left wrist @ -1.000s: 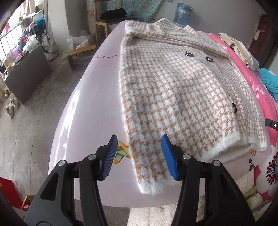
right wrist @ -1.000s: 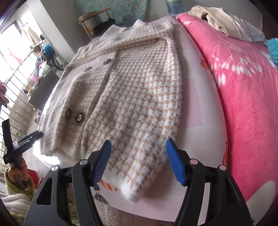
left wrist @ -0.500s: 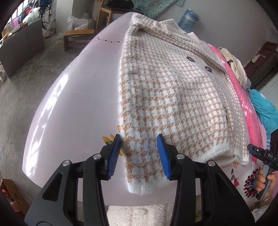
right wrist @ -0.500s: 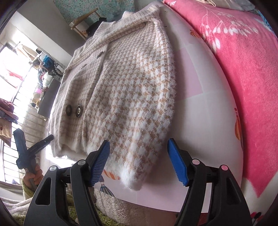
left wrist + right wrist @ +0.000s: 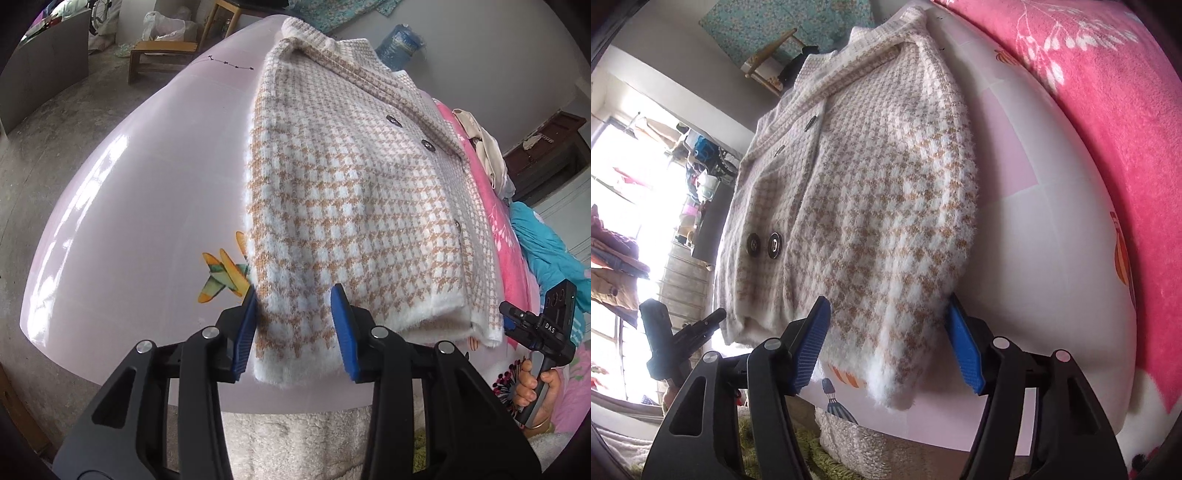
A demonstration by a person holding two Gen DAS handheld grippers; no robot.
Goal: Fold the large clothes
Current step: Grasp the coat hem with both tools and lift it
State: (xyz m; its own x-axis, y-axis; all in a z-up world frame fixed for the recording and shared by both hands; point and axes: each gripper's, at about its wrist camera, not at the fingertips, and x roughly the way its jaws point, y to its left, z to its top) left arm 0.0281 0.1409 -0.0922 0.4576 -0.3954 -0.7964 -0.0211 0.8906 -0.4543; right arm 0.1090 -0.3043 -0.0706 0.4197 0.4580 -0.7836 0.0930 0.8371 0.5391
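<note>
Left gripper sits low in my left wrist view, its blue pads straddling the cuff end of the houndstooth coat's sleeve; its jaws have just been closing, the sleeve is between them, the left pad touches the sleeve edge while the right pad stands just clear — no firm pinch that I can see. Right gripper fills the bottom of my right wrist view, wider apart, its jaws also closing lately around the other sleeve's fluffy white cuff; both pads stand beside the fabric, not pressing it. I see the coat lying flat on the pale pink sheet, collar toward the top of the frame, buttons facing up; a pink blanket runs along the right side; a hand grips the right gripper's handle at lower right of the left view.
</note>
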